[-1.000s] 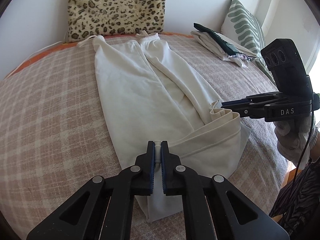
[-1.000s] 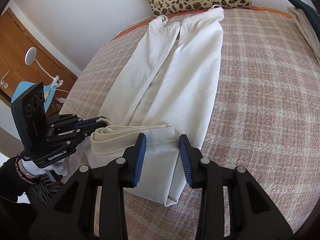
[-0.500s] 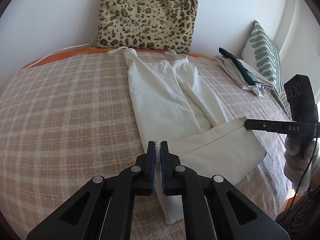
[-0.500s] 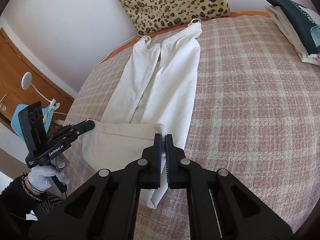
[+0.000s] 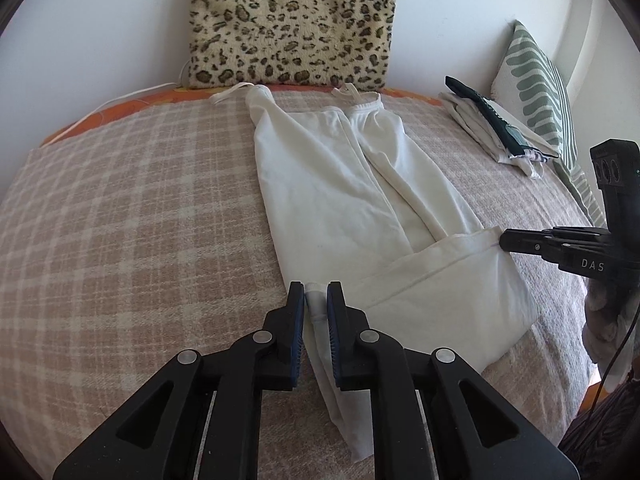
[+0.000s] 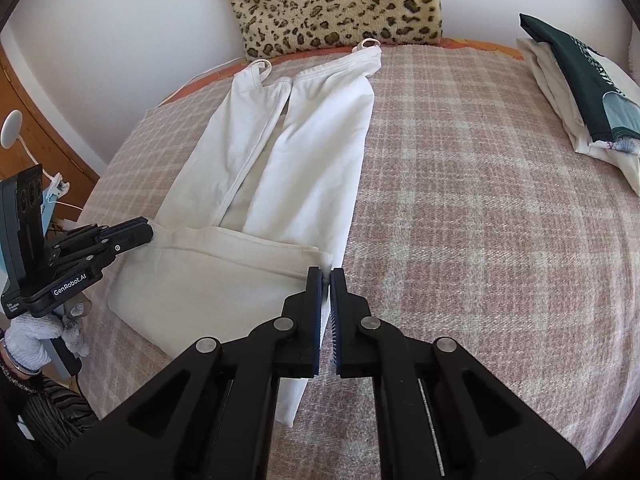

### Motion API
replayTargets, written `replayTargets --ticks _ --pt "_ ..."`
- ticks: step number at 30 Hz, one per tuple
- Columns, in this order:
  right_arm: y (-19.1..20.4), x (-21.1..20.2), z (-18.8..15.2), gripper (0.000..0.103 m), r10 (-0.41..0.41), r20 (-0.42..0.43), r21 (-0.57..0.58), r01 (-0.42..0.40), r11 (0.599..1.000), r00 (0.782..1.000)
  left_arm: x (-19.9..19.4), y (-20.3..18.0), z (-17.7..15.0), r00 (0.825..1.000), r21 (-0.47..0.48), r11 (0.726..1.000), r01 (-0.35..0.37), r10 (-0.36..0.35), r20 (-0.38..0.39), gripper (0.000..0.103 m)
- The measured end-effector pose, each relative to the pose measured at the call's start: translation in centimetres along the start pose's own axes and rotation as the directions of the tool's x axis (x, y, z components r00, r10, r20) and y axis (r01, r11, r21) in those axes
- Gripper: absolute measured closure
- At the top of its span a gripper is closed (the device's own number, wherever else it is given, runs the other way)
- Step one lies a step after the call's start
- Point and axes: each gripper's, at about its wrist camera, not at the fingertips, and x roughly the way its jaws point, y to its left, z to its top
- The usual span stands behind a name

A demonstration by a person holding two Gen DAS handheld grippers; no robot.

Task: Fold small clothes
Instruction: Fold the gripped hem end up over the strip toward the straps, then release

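Observation:
A white strappy garment point(image 5: 340, 184) lies flat on the checked bedspread point(image 5: 140, 220), straps toward the leopard cushion. Its lower end is folded up over itself, and the hem point(image 6: 248, 248) runs across between my two grippers. The left gripper point(image 5: 316, 292) has one hem corner between its jaws, which are opening, and the bunched cloth still fills the gap. It also shows in the right wrist view, the left gripper point(image 6: 146, 232) at the cloth's left corner. The right gripper point(image 6: 326, 274) is shut on the other corner; from the left wrist view the right gripper point(image 5: 502, 240) pinches it sideways.
A leopard-print cushion point(image 5: 292, 20) leans on the wall at the bed's head. A stack of folded clothes with a dark green top point(image 6: 580, 88) lies at the right, by a striped pillow point(image 5: 540, 108). A wooden cabinet point(image 6: 36, 128) stands past the bed's left edge.
The right gripper closed on the hem corner. The folded hem went from bunched to stretched flat between the grippers. The left jaws have parted a little around their corner.

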Motion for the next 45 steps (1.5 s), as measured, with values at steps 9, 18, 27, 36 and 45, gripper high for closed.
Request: replayTargets --ticks 9,18,27,36,45 --pt "5.3 -2.2 -1.4 0.098 0.073 0.011 -0.169 -0.07 0.983 0.997 -3.2 -3.8 -1.0 0.997 0.081 0.996 0.042 -0.047 0.065 0.092" --pt "1.5 -1.0 -1.4 0.098 -0.075 -0.009 -0.08 0.074 0.994 0.997 -0.4 -1.8 -2.6 0.997 0.071 0.996 -0.061 0.064 -0.038 0.092" --pt "6.0 -2.5 -1.7 0.098 0.106 0.011 -0.171 -0.103 0.98 0.994 -2.2 -3.6 -2.5 0.999 0.079 0.997 0.021 -0.025 0.048 0.092" --pt "7.1 2.0 -2.1 0.098 0.031 -0.059 -0.205 -0.042 0.978 0.998 0.6 -6.7 -2.9 0.999 0.213 0.976 -0.044 0.05 -0.02 0.09" --pt "3.6 0.9 -1.5 0.098 0.027 -0.078 -0.075 -0.033 0.997 0.997 -0.1 -3.0 -2.7 0.995 0.126 0.987 -0.102 0.103 -0.001 0.083"
